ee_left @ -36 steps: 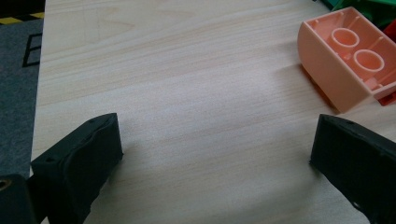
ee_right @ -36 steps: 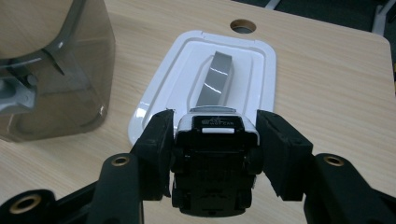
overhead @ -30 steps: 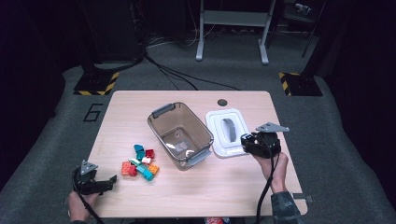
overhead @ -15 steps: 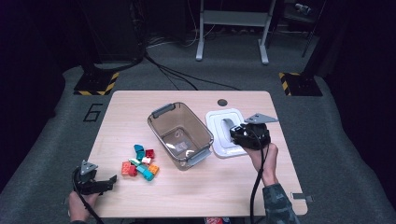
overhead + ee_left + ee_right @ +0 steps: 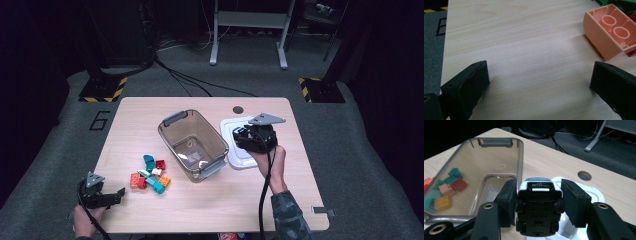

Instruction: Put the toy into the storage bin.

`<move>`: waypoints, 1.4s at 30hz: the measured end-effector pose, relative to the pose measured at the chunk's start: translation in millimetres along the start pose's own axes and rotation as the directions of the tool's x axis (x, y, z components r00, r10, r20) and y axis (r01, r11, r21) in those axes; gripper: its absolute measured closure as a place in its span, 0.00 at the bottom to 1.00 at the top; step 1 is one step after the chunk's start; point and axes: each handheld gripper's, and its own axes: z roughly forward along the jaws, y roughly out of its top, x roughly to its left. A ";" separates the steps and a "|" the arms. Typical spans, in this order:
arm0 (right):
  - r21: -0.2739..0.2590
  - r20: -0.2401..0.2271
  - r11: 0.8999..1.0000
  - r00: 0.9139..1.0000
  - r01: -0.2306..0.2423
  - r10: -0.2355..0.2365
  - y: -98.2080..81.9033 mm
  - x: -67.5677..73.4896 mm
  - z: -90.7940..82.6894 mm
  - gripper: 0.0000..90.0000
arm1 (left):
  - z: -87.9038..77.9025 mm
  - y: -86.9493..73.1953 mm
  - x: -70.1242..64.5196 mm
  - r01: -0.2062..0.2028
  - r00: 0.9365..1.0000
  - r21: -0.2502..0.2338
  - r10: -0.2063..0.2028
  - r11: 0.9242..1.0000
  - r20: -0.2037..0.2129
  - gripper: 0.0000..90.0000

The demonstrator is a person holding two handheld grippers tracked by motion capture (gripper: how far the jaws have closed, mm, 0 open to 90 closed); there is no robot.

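Black 2-jaw handheld grippers, each with a trailing cable

The left gripper and right gripper are matte black, and each carries a grey 3-cornered plate on top and a black cable running back along the forearm. The jaws are blocky, with wedge-shaped black pads showing small holes on their faces; brass-coloured ringed fasteners sit at the jaw arms. The right forearm wears a dark, mottled camouflage-patterned sleeve.
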 end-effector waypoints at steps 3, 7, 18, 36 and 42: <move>-0.003 -0.014 1.000 1.000 0.016 -0.016 5.6 6.5 4.3 0.54 | 0.0 0.0 0.0 0.000 1.000 0.000 0.000 1.000 0.000 0.02; -0.010 -0.039 1.000 0.999 0.027 -0.027 13.0 17.1 11.5 0.54 | 0.0 0.0 0.0 0.000 1.000 0.000 0.000 1.000 0.000 0.02; 0.019 -0.110 0.996 0.991 0.082 -0.080 12.0 47.4 40.3 0.54 | 0.0 0.0 0.0 0.000 1.000 0.000 0.000 1.000 0.000 0.02; 0.072 -0.111 0.994 0.991 0.087 -0.079 -20.2 53.6 46.5 0.53 | 0.0 0.0 0.0 0.000 1.000 0.000 0.000 1.000 0.001 0.02; 0.084 -0.095 0.990 0.990 0.115 -0.107 -25.3 55.9 48.1 0.53 | 0.0 0.0 0.0 0.001 1.000 0.000 -0.001 1.000 0.000 0.02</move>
